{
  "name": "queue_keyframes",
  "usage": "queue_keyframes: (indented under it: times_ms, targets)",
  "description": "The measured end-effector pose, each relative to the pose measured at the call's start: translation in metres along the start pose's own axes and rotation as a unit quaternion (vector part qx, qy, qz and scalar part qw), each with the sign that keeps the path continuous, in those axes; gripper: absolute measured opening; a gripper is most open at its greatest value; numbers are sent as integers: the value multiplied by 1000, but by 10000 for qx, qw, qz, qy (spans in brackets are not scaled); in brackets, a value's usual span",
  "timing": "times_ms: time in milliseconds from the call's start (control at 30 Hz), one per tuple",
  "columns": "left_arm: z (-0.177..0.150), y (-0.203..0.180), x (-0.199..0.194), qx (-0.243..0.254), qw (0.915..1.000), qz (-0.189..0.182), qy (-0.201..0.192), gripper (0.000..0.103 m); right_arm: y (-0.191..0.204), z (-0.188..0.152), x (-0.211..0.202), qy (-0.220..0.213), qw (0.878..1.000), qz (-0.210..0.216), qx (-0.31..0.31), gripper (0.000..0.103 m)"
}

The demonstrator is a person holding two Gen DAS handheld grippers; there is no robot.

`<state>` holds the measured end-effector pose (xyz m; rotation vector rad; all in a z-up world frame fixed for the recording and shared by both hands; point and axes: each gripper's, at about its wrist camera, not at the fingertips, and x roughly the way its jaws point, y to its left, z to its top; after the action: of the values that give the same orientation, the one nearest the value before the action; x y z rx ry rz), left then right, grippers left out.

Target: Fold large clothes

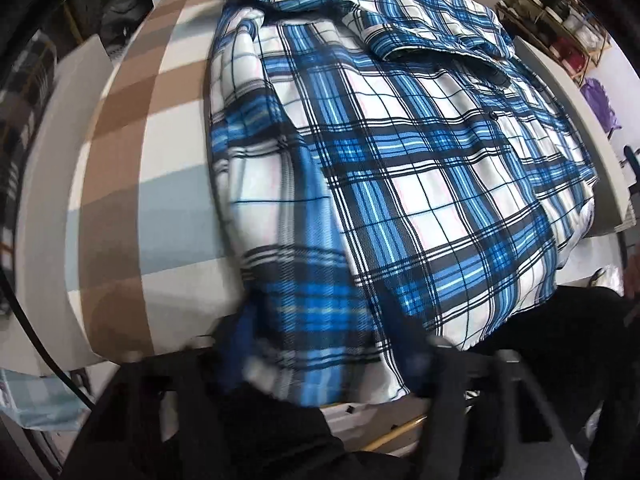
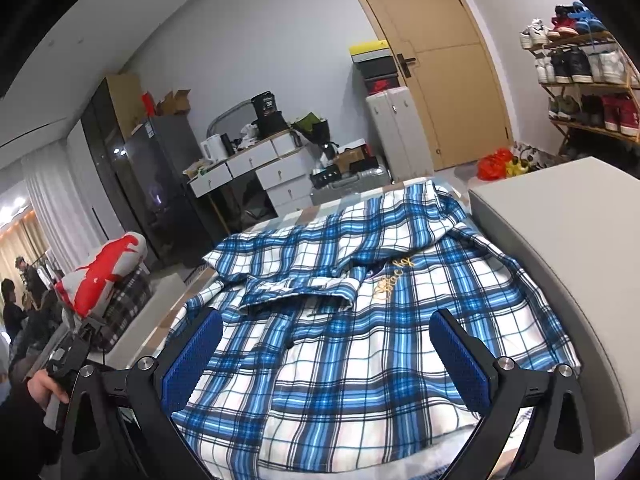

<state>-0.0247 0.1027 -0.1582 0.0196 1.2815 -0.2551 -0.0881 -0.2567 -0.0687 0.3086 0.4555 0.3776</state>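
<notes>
A blue and white plaid shirt (image 2: pixel 360 320) was spread on a bed (image 1: pixel 132 184) covered with a sheet checked in brown, grey and white. In the right wrist view the right tongs (image 2: pixel 326 354) were seen spread wide above the near part of the shirt, with nothing between the blue pads (image 2: pixel 192 360); whether the pads touched the cloth could not be told. A sleeve (image 2: pixel 296 292) was laid folded across the shirt's middle, and gold embroidery (image 2: pixel 394 276) was seen just beside its cuff. A pale headboard (image 2: pixel 560 264) was seen along the right edge of the shirt. In the left wrist view the left tongs (image 1: pixel 332 368) were blurred at the bottom of the frame, with the near hem of the shirt lying between the two dark fingers; whether the cloth was gripped could not be told. The shirt's left side was folded over in that view, and a row of dark buttons (image 1: pixel 496 116) was seen running down the front. The left hand (image 2: pixel 44 390) was seen at the lower left of the right view, wrapped round its handle. Beyond the bed, a white drawer unit (image 2: pixel 256 172), a tan door (image 2: pixel 436 64) and a shoe rack (image 2: pixel 584 76) were seen along the wall.
</notes>
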Motion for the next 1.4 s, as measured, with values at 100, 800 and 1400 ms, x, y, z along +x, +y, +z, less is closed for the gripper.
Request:
queue_keyframes:
  times_ms: [100,800,1400]
  targets:
    - [-3,-5,-3,195,9998,5,-103,5,-3,0,-1,-13,10000,28,39,103]
    - [2,-2,6,-160,9995,-112,-230,68,-7,0,-1,65,9999,-21,145,103]
    - [21,-14,-27,40,9922,-593,-1095,0,-33,1,-4,151,9974,-135,685,103]
